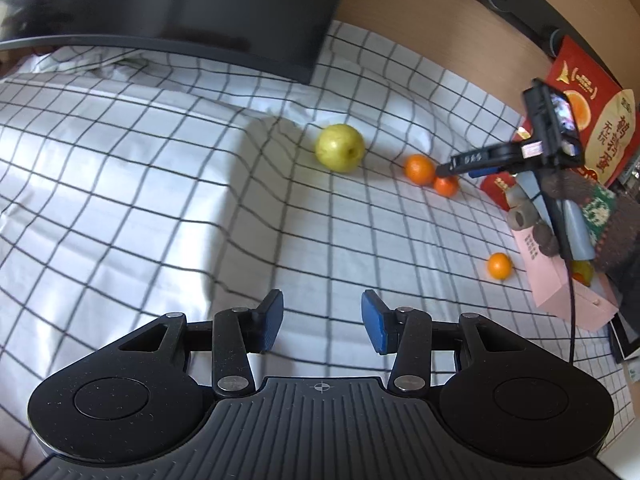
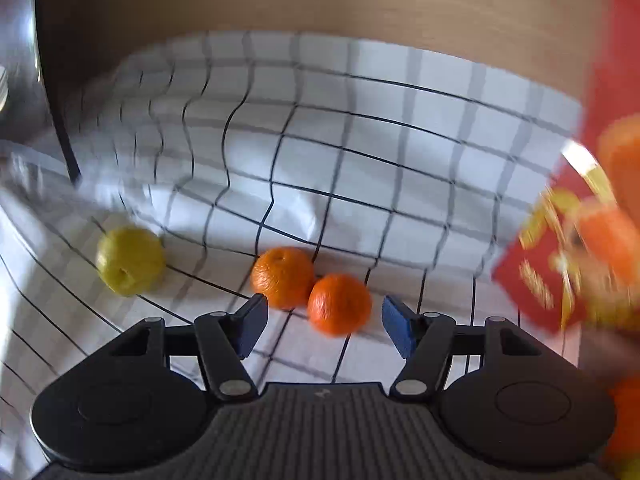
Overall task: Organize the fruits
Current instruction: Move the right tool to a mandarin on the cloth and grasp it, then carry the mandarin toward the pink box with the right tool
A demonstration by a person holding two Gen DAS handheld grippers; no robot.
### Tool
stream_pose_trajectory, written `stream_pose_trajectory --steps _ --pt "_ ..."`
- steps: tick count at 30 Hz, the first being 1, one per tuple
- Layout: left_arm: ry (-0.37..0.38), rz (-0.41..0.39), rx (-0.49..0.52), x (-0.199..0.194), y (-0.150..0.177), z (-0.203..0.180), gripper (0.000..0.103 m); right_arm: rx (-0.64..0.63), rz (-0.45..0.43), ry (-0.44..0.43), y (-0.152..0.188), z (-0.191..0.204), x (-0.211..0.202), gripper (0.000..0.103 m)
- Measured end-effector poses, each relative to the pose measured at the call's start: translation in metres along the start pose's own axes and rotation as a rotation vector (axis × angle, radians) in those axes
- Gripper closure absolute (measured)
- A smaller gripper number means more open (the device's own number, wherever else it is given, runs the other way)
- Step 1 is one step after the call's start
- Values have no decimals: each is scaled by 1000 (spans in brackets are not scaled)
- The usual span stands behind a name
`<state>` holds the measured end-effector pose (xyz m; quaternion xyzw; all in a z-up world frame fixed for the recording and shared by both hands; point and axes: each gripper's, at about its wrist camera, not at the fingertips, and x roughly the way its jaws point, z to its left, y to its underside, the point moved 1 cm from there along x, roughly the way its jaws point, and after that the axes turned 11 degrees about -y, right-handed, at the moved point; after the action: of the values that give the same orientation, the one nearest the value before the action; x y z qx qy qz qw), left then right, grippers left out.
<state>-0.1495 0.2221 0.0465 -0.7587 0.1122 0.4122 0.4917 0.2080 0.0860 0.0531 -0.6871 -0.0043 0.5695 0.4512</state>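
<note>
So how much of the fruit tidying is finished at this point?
Mostly still ahead. A yellow fruit seems to sit already in the pink box. In hand: nothing yet, but the open right gripper is closing in on the nearer orange, which touches a second orange. Left over: the green apple and a lone orange loose on the checked cloth. The left gripper is open and empty.

A white cloth with a black grid pattern (image 1: pixel 160 184) covers the work surface and lies in creases and folds. A dark monitor (image 1: pixel 192 4) stands at the rear left, its lower edge above the cloth. A light wood-tone wall panel (image 2: pixel 320 4) rises behind the surface. A red printed box (image 1: pixel 588 92) stands at the right edge. Light falls across the cloth, leaving soft shadows.
</note>
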Motion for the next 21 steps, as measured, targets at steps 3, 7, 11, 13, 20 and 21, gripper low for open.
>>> stream_pose_trajectory --steps 3,7,11,13,20,21 --pt "-4 13 -11 5 -1 9 55 -61 48 47 1 5 23 40" --pt "2 27 -1 17 -7 7 55 2 43 71 12 1 29 61" --pt "30 39 20 29 -10 -11 55 75 -3 4 29 5 0 61" --pt "46 53 29 36 -9 -22 55 59 -23 -23 42 14 -22 61" --pt "113 64 91 44 -4 -71 55 90 -40 -172 108 45 -98 61" --pt "122 63 105 45 -3 -78 55 100 -35 -177 119 48 -105 61"
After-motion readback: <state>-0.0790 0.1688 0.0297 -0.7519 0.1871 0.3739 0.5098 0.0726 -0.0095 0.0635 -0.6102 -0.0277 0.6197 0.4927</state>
